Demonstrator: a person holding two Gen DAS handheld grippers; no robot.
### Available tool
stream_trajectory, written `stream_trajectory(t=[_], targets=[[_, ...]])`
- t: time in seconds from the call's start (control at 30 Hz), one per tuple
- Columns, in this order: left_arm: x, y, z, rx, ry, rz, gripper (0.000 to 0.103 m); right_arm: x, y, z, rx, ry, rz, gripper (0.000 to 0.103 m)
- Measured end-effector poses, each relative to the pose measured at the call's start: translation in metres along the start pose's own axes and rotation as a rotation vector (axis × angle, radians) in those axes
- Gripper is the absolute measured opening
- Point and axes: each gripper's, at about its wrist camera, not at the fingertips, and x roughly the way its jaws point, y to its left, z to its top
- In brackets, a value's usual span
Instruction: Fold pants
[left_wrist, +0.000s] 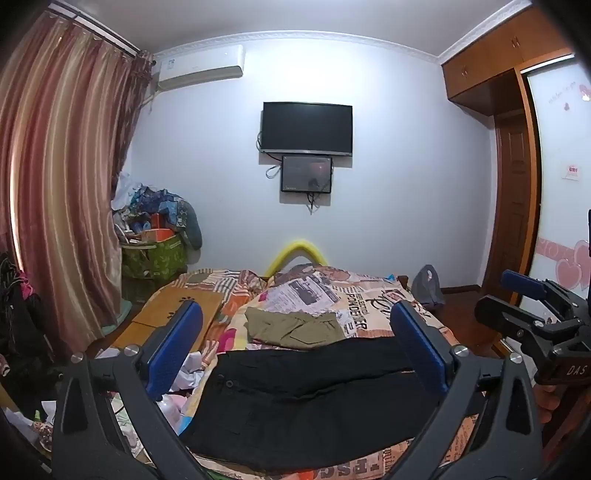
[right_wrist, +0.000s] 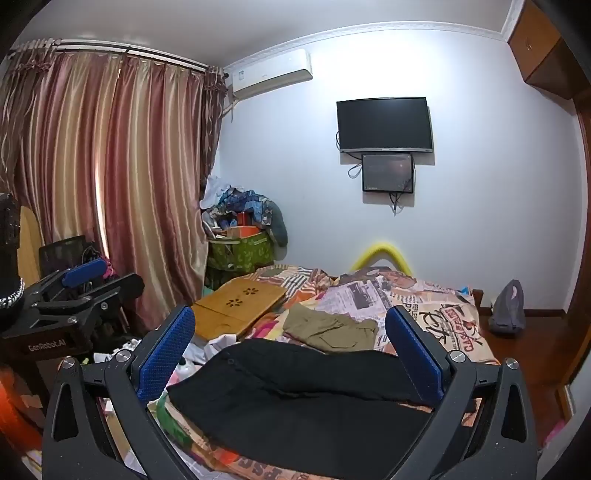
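Black pants (left_wrist: 306, 398) lie spread flat on the bed, waistband to the left, also in the right wrist view (right_wrist: 303, 402). Folded olive-green pants (left_wrist: 291, 326) lie beyond them, also in the right wrist view (right_wrist: 328, 326). My left gripper (left_wrist: 295, 347) is open and empty, held above the black pants. My right gripper (right_wrist: 291, 347) is open and empty, also above them. The right gripper shows at the right edge of the left wrist view (left_wrist: 532, 295); the left gripper shows at the left of the right wrist view (right_wrist: 77, 280).
The bed has a printed newspaper-pattern cover (left_wrist: 354, 295). A wooden lap table (right_wrist: 240, 302) lies on the bed's left side. Loose clutter (left_wrist: 188, 373) sits left of the pants. A full green bin (right_wrist: 240, 251) stands by the curtain. A grey bag (right_wrist: 508, 306) sits on the floor at right.
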Motion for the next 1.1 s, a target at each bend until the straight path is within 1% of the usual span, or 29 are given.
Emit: stream_trajectory(t=[0.03, 0.3, 0.33, 0.8, 1.1], targets=[[0.001, 0.000, 0.000, 0.009, 0.034, 0.005, 0.103, 0.000, 0.000, 0.000, 0.002, -0.003, 0.000, 0.103], [0.010, -0.003, 0.006, 0.003, 0.020, 0.009, 0.103, 0.001, 0.001, 0.001, 0.009, 0.002, 0.006, 0.103], [0.007, -0.002, -0.002, 0.001, 0.019, 0.001, 0.103, 0.000, 0.002, 0.002, 0.007, 0.002, 0.005, 0.103], [0.005, -0.002, -0.006, 0.003, 0.007, 0.007, 0.103, 0.002, 0.000, -0.002, 0.009, 0.001, 0.008, 0.103], [0.006, -0.003, -0.005, 0.004, 0.001, 0.009, 0.103, 0.002, -0.001, 0.002, 0.011, 0.003, 0.000, 0.103]])
